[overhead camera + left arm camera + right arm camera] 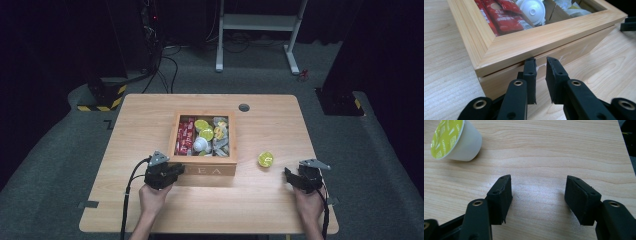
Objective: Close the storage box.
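Wooden tea box (202,170), lid w/ glass window, sits just ahead of left gripper (541,62); jaw tips at the seam between lid and base on the front wall, narrow gap between them, nothing clamped. Inside box: red sachets (504,15) on the side nearest this gripper, white capsule (532,8) mid, yellow-green capsules (205,129) and grey packets (221,137) beyond. Right gripper (537,187) well to the box's right, jaws wide apart, empty, over bare table (260,200). One yellow-lidded capsule (455,140) lies on its side ahead-left of right gripper, near, not touching. Light wood tabletop; grey carpet (380,165); white desk frame (257,30) and black-yellow bases (102,97) in dark rear.
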{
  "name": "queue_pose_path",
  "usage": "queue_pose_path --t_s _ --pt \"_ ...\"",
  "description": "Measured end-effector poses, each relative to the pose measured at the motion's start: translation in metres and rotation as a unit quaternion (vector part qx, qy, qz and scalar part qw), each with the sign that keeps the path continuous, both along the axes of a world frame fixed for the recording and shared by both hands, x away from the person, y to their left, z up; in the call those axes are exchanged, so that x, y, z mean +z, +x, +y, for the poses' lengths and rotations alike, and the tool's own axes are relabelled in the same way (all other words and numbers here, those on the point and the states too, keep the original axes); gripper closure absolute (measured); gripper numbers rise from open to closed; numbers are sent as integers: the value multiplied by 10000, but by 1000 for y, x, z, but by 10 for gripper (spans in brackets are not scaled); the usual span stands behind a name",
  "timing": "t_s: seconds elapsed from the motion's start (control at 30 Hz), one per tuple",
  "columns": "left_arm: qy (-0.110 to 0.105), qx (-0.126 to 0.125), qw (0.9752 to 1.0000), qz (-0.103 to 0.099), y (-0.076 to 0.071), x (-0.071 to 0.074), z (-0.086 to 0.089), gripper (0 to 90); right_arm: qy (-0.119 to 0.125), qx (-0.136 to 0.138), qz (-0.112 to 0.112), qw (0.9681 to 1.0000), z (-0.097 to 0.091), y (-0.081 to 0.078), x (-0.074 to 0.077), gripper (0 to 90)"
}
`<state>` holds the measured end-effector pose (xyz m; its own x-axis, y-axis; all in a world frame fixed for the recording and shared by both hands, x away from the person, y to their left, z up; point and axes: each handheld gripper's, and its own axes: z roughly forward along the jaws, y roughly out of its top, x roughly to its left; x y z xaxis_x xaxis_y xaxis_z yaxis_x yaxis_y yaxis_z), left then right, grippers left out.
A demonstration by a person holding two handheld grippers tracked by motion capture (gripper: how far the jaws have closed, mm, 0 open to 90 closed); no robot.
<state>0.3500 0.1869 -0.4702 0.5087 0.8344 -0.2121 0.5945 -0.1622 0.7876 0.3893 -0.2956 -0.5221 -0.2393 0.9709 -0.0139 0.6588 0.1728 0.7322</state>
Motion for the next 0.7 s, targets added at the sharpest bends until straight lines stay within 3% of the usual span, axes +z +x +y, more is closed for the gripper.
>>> queue_pose_path --t_s 0.17,0.37,0.7 --pt "-155 3 9998 -79 -5 3 3 747 1 0 -1 10000 0 0 0 386" --pt "-125 68 9997 -186 -14 5 14 683 0 0 0 10000 0 0 0 386" --pt "-186 497 9976 -445 -28 8 42 632 -2 1 -1 10000 0 0 0 386"
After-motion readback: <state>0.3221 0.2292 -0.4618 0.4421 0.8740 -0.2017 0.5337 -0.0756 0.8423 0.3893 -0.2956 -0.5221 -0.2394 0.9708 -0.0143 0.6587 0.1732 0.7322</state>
